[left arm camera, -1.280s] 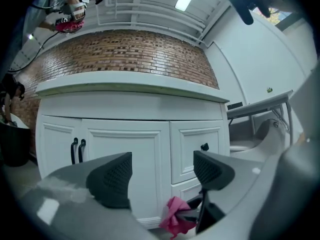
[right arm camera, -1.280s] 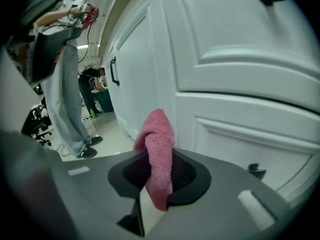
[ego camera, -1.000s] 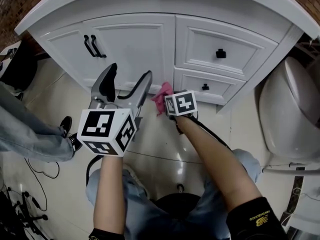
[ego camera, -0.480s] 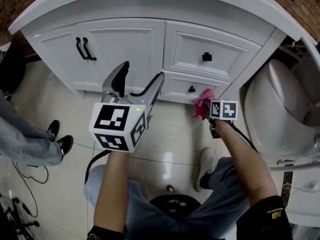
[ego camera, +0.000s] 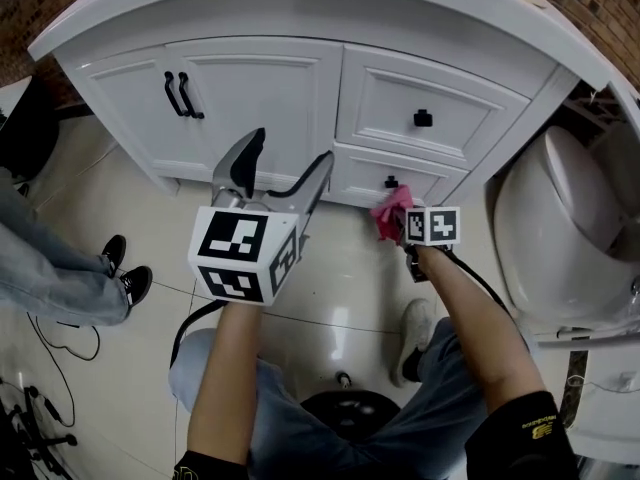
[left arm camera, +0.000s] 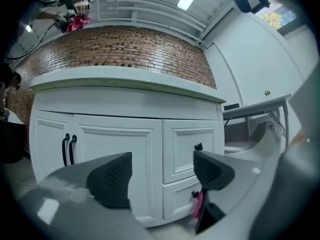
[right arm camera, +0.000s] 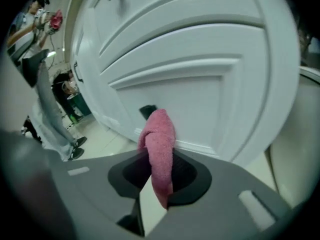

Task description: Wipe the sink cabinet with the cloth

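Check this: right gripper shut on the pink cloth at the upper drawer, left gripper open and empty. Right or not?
Wrong drawer. The head view shows the pink cloth at the lower drawer, beside its knob, not the upper one. The right gripper is shut on the cloth; the left gripper is open and empty.

My right gripper (ego camera: 392, 223), clamped on the fuzzy pink cloth (right arm camera: 159, 144), sits low against the white panelled sink cabinet (ego camera: 280, 78) — a small black drawer knob (ego camera: 391, 181) juts just beside the cloth, and the white ceramic toilet (ego camera: 560, 233) crowds the right. Glossy pale floor tiles (ego camera: 335, 283) lie open between cabinet and me. A bystander's jeans-clad legs (ego camera: 50, 268) stand far left, well apart from my spread-jawed left gripper (ego camera: 288, 153).
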`<action>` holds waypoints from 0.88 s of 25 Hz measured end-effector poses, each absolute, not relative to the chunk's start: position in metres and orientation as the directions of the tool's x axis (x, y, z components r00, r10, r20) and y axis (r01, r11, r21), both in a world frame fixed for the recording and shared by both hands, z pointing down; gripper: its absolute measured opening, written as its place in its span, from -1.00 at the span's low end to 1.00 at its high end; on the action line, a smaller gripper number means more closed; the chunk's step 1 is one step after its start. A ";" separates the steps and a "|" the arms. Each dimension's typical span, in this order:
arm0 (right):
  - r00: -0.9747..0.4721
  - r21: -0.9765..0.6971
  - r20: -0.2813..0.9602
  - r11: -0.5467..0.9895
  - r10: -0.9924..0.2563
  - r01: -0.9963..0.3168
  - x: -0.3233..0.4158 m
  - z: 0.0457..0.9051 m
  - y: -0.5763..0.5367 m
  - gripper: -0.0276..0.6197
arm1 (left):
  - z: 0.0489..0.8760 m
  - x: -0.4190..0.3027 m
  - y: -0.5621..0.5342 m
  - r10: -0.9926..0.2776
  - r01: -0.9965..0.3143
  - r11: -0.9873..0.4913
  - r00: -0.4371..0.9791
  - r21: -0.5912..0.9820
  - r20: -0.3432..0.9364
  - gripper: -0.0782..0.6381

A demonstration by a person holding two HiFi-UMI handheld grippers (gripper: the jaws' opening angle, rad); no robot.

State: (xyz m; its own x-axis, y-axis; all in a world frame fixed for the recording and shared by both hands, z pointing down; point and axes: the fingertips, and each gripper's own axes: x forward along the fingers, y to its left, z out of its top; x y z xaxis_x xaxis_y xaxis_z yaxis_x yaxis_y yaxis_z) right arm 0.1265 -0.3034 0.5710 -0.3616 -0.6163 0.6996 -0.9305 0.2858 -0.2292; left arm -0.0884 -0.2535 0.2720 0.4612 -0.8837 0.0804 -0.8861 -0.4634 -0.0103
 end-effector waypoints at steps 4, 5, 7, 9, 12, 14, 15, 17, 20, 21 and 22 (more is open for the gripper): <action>-0.454 -0.198 0.678 0.451 -0.578 -0.870 0.030 0.576 -0.317 -0.67 | 0.273 -0.104 -0.254 -0.903 -0.902 -0.427 0.422 -0.057 0.082 0.30; -0.458 -0.166 0.682 0.490 -0.570 -0.856 0.010 0.579 -0.319 -0.67 | 0.270 -0.107 -0.255 -0.910 -0.908 -0.414 0.409 -0.072 0.072 0.29; -0.461 -0.112 0.692 0.548 -0.556 -0.829 -0.023 0.585 -0.320 -0.67 | 0.268 -0.110 -0.255 -0.919 -0.915 -0.394 0.390 -0.080 0.064 0.29; -0.468 -0.111 0.690 0.558 -0.553 -0.823 -0.048 0.591 -0.322 -0.67 | 0.268 -0.111 -0.255 -0.920 -0.918 -0.390 0.386 -0.073 0.064 0.29; -0.476 -0.191 0.702 0.503 -0.529 -0.843 -0.060 0.601 -0.319 -0.67 | 0.272 -0.109 -0.255 -0.918 -0.915 -0.395 0.389 -0.088 0.071 0.29; -0.362 -0.106 0.751 0.440 -0.553 -0.892 -0.026 0.607 -0.323 -0.67 | 0.274 -0.110 -0.255 -0.918 -0.914 -0.395 0.389 -0.095 0.078 0.29; -0.291 -0.040 0.766 0.409 -0.573 -0.911 -0.002 0.609 -0.328 -0.67 | 0.275 -0.111 -0.256 -0.918 -0.914 -0.394 0.388 -0.094 0.078 0.29; -0.184 0.059 0.775 0.359 -0.605 -0.931 0.044 0.608 -0.334 -0.67 | 0.273 -0.111 -0.257 -0.918 -0.914 -0.395 0.390 -0.088 0.073 0.29; -0.053 0.170 0.784 0.297 -0.618 -0.940 0.118 0.602 -0.330 -0.67 | 0.270 -0.105 -0.261 -0.911 -0.908 -0.412 0.408 -0.074 0.060 0.29; -0.006 0.211 0.786 0.278 -0.619 -0.937 0.146 0.599 -0.327 -0.67 | 0.269 -0.101 -0.263 -0.908 -0.905 -0.419 0.416 -0.067 0.057 0.29; 0.040 0.252 0.784 0.259 -0.619 -0.933 0.173 0.596 -0.323 -0.67 | 0.269 -0.096 -0.264 -0.904 -0.902 -0.427 0.424 -0.059 0.055 0.29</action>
